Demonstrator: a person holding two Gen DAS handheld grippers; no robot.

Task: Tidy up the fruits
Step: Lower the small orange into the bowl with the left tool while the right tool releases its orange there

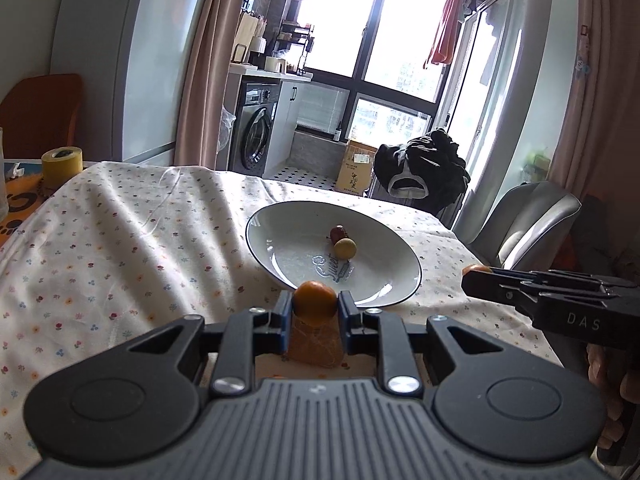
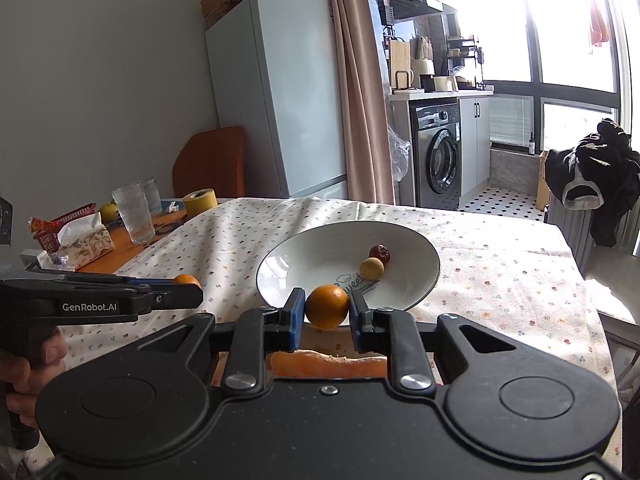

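Gripping a small orange (image 1: pixel 314 301) between its closed fingers, the left gripper (image 1: pixel 314 304) hovers just before the white plate (image 1: pixel 280 256), which holds a red date (image 1: pixel 338 233) and a yellow fruit (image 1: pixel 345 248). Further right, the right gripper (image 2: pixel 327 307) pinches another orange (image 2: pixel 327 306).

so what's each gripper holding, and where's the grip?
Left gripper pinches a small orange fruit across its sides between the pads. Right gripper holds another orange fruit the same way.
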